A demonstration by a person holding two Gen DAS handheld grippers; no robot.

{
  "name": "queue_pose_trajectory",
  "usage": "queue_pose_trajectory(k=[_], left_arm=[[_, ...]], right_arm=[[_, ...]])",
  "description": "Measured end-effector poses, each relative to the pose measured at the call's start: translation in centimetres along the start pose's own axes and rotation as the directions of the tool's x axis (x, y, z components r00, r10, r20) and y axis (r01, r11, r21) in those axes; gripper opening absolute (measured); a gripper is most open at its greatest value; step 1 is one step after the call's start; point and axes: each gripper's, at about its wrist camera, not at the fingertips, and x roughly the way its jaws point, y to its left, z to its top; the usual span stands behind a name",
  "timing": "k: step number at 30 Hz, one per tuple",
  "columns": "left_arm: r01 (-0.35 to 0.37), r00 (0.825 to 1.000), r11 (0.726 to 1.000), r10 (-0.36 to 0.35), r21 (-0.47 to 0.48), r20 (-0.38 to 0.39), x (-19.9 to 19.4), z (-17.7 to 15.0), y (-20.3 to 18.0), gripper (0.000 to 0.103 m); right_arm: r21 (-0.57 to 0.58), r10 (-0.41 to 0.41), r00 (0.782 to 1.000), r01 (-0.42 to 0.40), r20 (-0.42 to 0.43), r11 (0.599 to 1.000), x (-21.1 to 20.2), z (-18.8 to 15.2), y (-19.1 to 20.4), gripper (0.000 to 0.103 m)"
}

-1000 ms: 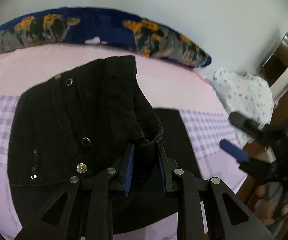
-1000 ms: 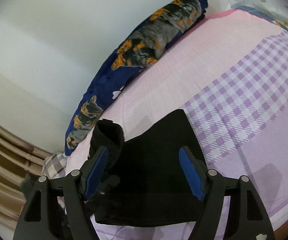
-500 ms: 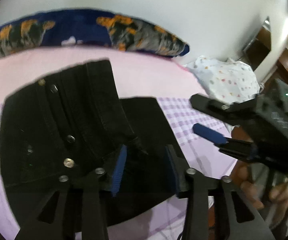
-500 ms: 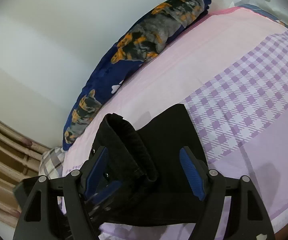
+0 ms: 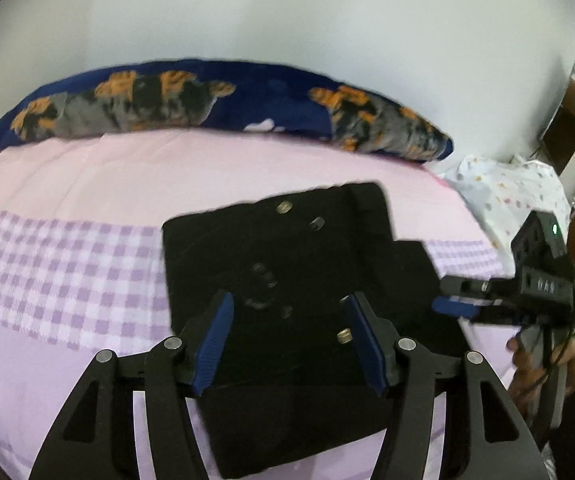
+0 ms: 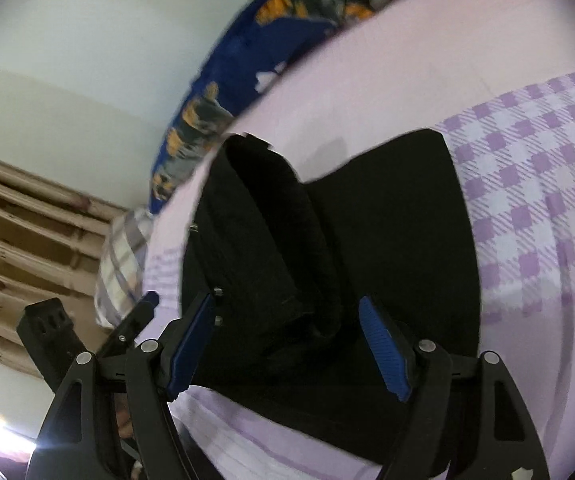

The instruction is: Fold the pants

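Though the fold looks nearly finished, the black pants [image 5: 307,288] lie as a compact, squarish bundle on the near middle of the bed [image 5: 87,184], across the pink sheet and its purple check band; waistband rivets and buttons face up on the top layer; a lower layer sticks out to the right and along the near edge, so the stack is not flush. Left gripper [image 5: 287,340] hovers over the bundle, jaws opening, nothing pressed between the blue pads; cloth seen only beneath them. Right gripper [image 6: 287,344] at the bundle's right side, jaws wide apart and empty; a thick rolled edge of the pants stands up just ahead of it, not lying flat. Patterned pillow [image 5: 223,104] along the far wall, well apart from the pants. Judgement: main folds done; left to do is flattening that raised edge and squaring the layers.
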Motion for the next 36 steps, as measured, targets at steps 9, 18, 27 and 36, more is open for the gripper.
queue_pose_trajectory(k=[9,18,27,36], left_arm=[[0.064,0.990,0.998,-0.062,0.011,-0.123,3.6,-2.5,-0.1,0.060],[0.071,0.988,0.997,-0.067,0.028,-0.136,4.4,-3.1,-0.4,0.062],[0.078,0.989,0.996,-0.074,0.033,-0.128,4.7,-3.2,-0.4,0.062],[0.081,0.989,0.996,-0.077,0.025,-0.127,4.5,-3.4,-0.2,0.062]], right_arm=[[-0.024,0.041,0.997,-0.042,-0.060,0.999,1.6,3.0,-1.4,0.073],[-0.112,0.104,0.981,-0.124,-0.166,0.986,5.1,4.6,-0.4,0.073],[-0.089,0.169,0.961,-0.193,-0.220,0.977,8.2,5.3,0.2,0.044],[-0.056,0.148,0.971,-0.161,-0.190,0.985,7.8,4.6,0.1,0.037]])
